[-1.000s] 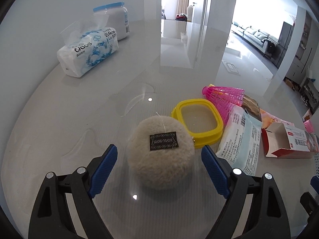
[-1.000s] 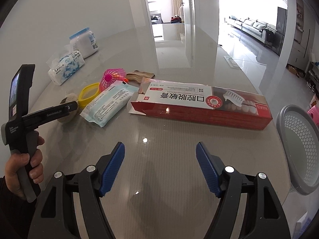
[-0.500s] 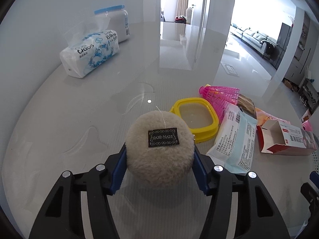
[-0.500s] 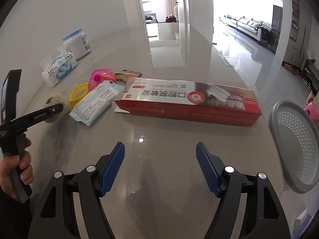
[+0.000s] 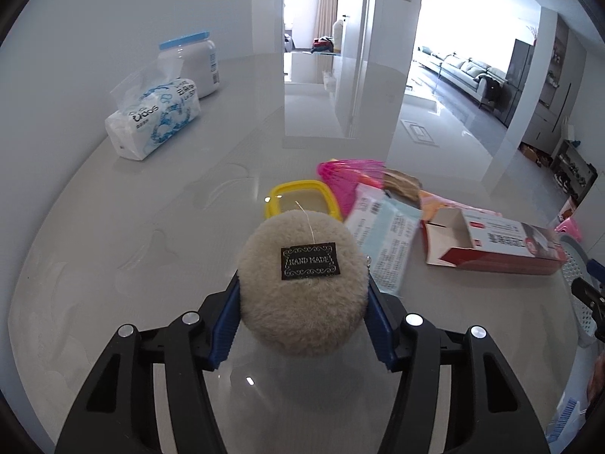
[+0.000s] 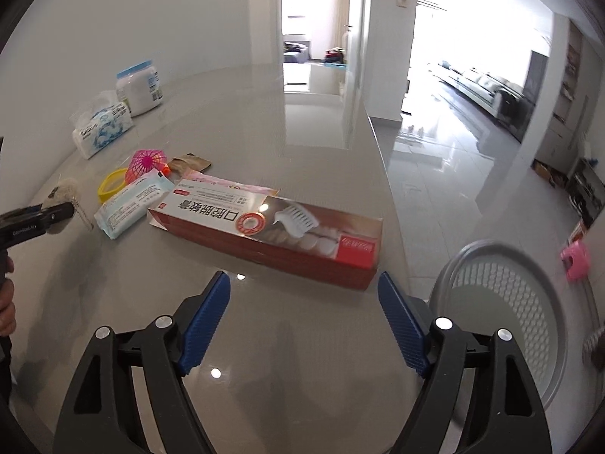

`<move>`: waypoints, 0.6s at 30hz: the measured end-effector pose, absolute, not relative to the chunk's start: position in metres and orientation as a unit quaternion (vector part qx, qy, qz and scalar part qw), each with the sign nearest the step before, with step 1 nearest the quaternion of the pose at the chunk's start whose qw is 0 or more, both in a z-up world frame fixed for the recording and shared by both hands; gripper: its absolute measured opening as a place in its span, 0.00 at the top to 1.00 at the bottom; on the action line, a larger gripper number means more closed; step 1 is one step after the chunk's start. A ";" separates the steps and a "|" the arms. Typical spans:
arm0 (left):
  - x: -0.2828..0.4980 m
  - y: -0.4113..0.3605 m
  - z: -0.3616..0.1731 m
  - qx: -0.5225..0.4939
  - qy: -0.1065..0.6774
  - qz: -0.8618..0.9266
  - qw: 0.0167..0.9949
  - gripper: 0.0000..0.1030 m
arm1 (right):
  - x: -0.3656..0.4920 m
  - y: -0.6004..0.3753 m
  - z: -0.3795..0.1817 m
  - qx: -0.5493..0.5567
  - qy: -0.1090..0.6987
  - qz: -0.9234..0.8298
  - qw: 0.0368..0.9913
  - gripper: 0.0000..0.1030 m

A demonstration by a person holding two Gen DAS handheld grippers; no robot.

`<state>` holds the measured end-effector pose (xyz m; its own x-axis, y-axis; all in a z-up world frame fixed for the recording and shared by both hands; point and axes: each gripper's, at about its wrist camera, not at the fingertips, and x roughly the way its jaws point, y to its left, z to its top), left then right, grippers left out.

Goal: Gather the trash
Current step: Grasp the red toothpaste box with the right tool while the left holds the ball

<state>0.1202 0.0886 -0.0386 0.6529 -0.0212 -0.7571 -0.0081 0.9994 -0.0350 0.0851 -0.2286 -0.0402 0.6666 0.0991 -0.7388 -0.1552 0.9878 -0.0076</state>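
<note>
The left gripper (image 5: pixel 302 302) is clamped on a round fluffy puff (image 5: pixel 302 283), its blue pads pressing the puff's two sides; the puff's black label faces up and it appears lifted just clear of the grey table (image 5: pixel 113 227). Just beyond the puff lies a yellow lid (image 5: pixel 280 193), and to the right of that a pink shuttlecock (image 5: pixel 348 174), a pale blue wipes packet (image 5: pixel 385 234) and the open end of a red toothpaste box (image 5: pixel 491 246). Far ahead to the left stand a tissue pack (image 5: pixel 151 125) and a white jar (image 5: pixel 193 64)

The right gripper (image 6: pixel 304 317) hangs above the table with its jaws wide apart, holding nothing. The red toothpaste box (image 6: pixel 272 230) lies just ahead of it, its long axis running from far left to near right, open end to the left. A grey basket (image 6: pixel 503 302) sits beside the gripper's right finger, off the table edge
</note>
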 end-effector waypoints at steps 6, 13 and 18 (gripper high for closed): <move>0.116 0.063 -0.029 -0.019 0.417 -0.017 0.908 0.44 | 0.110 -0.233 -0.028 -0.109 0.402 0.191 0.889 0.16; 0.113 0.048 -0.020 -0.017 0.420 -0.012 0.907 0.44 | 0.148 -0.220 -0.031 -0.165 0.422 0.285 0.844 0.16; 0.113 0.046 -0.014 -0.012 0.417 0.001 0.909 0.44 | 0.171 -0.200 -0.042 -0.238 0.438 0.323 0.804 0.16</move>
<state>0.1126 0.0459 -0.0138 0.6517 -0.0087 -0.7584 -0.0119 0.9997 -0.0217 0.1711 -0.1996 -0.0421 0.4070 0.3121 -0.8585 -0.7287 0.6776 -0.0992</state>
